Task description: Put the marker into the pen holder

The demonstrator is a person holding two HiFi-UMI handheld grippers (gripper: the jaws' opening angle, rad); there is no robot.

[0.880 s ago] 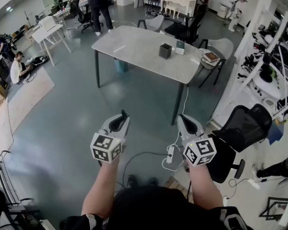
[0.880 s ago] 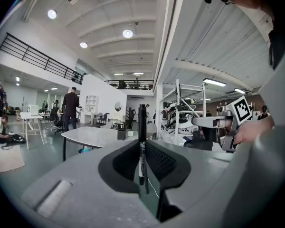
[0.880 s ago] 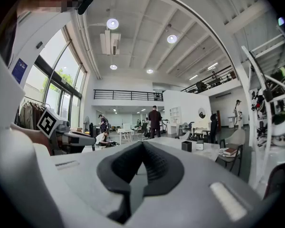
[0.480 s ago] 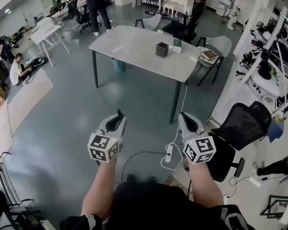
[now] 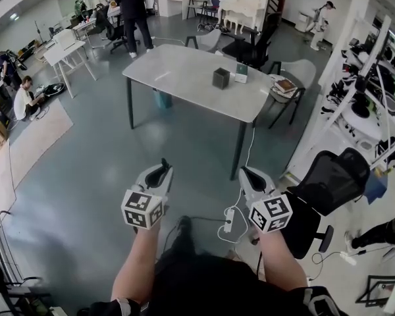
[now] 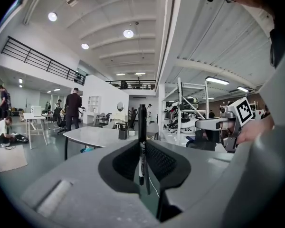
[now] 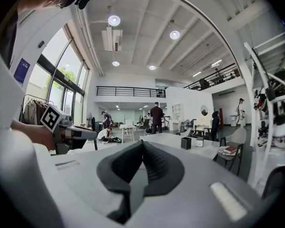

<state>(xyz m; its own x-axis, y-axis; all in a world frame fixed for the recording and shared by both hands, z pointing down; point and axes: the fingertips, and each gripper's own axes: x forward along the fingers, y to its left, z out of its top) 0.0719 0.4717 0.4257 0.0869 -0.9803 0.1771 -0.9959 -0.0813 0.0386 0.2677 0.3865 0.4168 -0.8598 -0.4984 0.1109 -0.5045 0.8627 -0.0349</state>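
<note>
L gripper (image 6: 142, 152) clamps 1 slim black marker (image 6: 142, 127), upright. R gripper (image 7: 141, 148) jaws pinched together, empty. 1 dark square pen holder (image 5: 220, 78) on 1 grey table (image 5: 184, 68), well ahead of both.

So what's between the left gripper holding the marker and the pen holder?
Head view: only bare grey floor, then the table's pale top, separates the left gripper, shut on the marker, from the pen holder. Nothing stands in between.

Bright, even indoor light. Round ceiling lamps (image 6: 128, 33) at 12 o'clock in both gripper views, slight bloom. Daylight through windows (image 7: 66, 82) at 9 o'clock in the right one. Soft shadow under table (image 5: 184, 71) in head view. Strong fisheye: gripper views black-cornered, lines bent at edges. Nearest foreground blurred; marker (image 6: 142, 127) and background sharper.
</note>
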